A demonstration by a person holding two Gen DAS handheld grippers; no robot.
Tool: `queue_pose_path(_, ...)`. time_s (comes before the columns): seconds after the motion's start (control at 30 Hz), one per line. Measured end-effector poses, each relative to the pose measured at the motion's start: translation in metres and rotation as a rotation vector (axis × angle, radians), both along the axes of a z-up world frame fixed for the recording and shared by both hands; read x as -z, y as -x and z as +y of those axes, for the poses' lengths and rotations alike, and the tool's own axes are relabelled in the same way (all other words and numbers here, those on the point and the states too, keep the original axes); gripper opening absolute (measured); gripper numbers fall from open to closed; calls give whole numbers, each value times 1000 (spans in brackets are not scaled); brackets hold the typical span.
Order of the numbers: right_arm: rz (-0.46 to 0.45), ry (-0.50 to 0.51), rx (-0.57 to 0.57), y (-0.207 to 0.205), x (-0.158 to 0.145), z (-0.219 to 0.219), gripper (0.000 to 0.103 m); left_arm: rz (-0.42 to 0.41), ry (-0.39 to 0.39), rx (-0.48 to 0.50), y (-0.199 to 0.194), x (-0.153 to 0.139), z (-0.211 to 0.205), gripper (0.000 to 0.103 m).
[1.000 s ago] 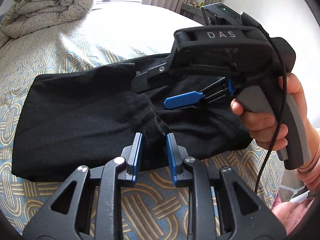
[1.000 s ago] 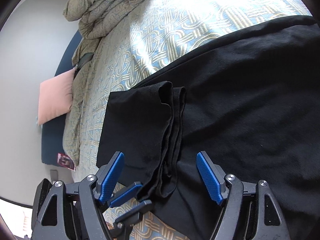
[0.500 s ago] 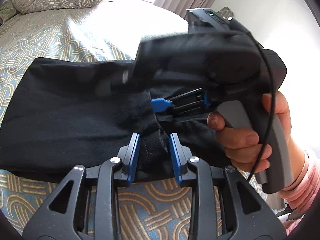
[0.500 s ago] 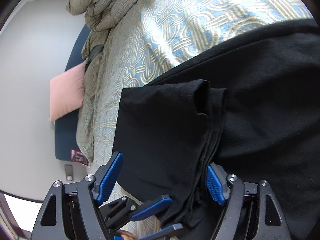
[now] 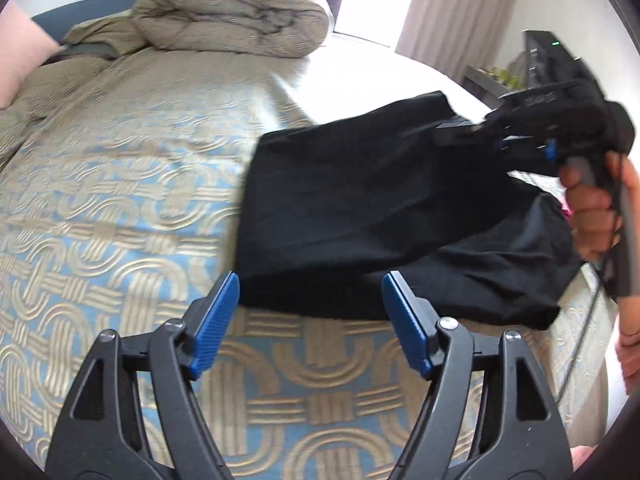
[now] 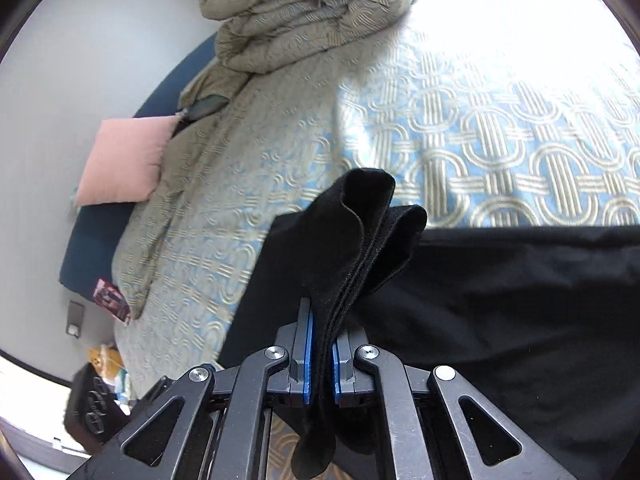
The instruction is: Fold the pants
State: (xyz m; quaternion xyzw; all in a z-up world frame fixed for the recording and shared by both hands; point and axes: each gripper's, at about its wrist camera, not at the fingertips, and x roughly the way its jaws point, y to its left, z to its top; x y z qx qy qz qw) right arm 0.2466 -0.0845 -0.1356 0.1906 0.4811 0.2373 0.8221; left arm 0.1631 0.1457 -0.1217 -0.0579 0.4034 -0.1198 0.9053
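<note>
My right gripper clamping bunched hem of black pants, lifting it off bed near right edge; left gripper just sprung wide, empty. Risk: single-point grip letting stacked layers slide apart, fold skewing.

Pants on bed; duvet behind.

You see black pants, a blue-and-beige bedspread with interlocking loops, and a pink pillow.
</note>
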Motion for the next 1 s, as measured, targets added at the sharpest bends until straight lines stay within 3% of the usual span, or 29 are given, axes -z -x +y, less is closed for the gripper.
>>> queue_pose_path(0.23, -5, -70, -37, -5, -28, 13, 6, 47, -56, 1, -18, 19, -4, 75)
queue_pose_path(0.43, -62, -85, -81, 2, -59, 29, 6, 26, -201, -56, -32, 29, -10, 75)
queue_pose_path(0.63, -108, -78, -51, 17, -74, 10, 6, 38, -155, -162, -40, 31, 18, 75)
queue_pose_path(0.73, -116, -72, -1, 20, -73, -11, 6, 26, -128, -155, -38, 29, 22, 75)
queue_pose_path(1.0, -42, 22, 127, 19, -26, -71, 6, 2, -243, -77, -28, 31, -3, 75)
